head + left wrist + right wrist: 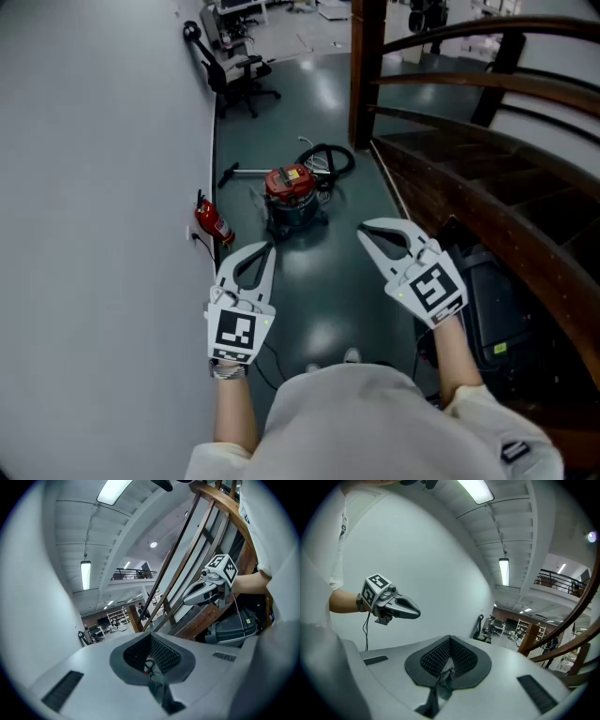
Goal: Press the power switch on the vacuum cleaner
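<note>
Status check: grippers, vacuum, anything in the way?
Left gripper shut, empty; right gripper shut, empty. Vacuum on floor ahead, untouched, both grippers short of it. Nothing seen between; extinguisher by wall, left of it.

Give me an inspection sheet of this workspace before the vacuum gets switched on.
Surface: dark green floor, glossy.
Job's things: vacuum cleaner, red top, standing ahead; switch too small to tell.
Clutter: black hose coiled behind it; fire extinguisher at the wall.
Grippers: left gripper and right gripper shut, empty, short of the vacuum.
Cables: thin cable hanging from the left gripper.
Surroundings: white wall left; wooden staircase right; office chair far off.
</note>
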